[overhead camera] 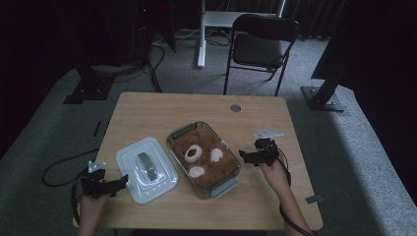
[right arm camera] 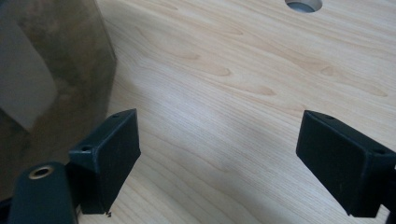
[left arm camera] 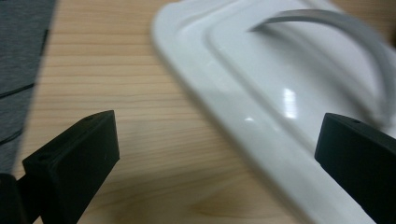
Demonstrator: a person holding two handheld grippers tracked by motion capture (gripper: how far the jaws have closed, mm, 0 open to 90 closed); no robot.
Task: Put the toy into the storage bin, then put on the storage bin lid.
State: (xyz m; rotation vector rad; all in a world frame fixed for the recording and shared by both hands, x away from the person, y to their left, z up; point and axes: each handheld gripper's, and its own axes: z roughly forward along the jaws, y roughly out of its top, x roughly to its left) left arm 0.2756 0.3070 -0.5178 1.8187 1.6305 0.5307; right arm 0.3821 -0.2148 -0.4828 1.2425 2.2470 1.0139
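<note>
One clear glass container (overhead camera: 204, 160) sits mid-table holding a brown teddy bear (overhead camera: 202, 157); its white lid (overhead camera: 146, 169) lies just left on the table (overhead camera: 147, 110). Both left gripper (overhead camera: 118, 183) and right gripper (overhead camera: 244, 156) are spread wide, empty

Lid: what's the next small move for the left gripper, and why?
Probably ease the left gripper forward over the white lid toward its grey handle, then close. Its fingers stand open at the lid's edge with nothing between them, and the clear container with the plush bear sits uncovered beside it.
</note>
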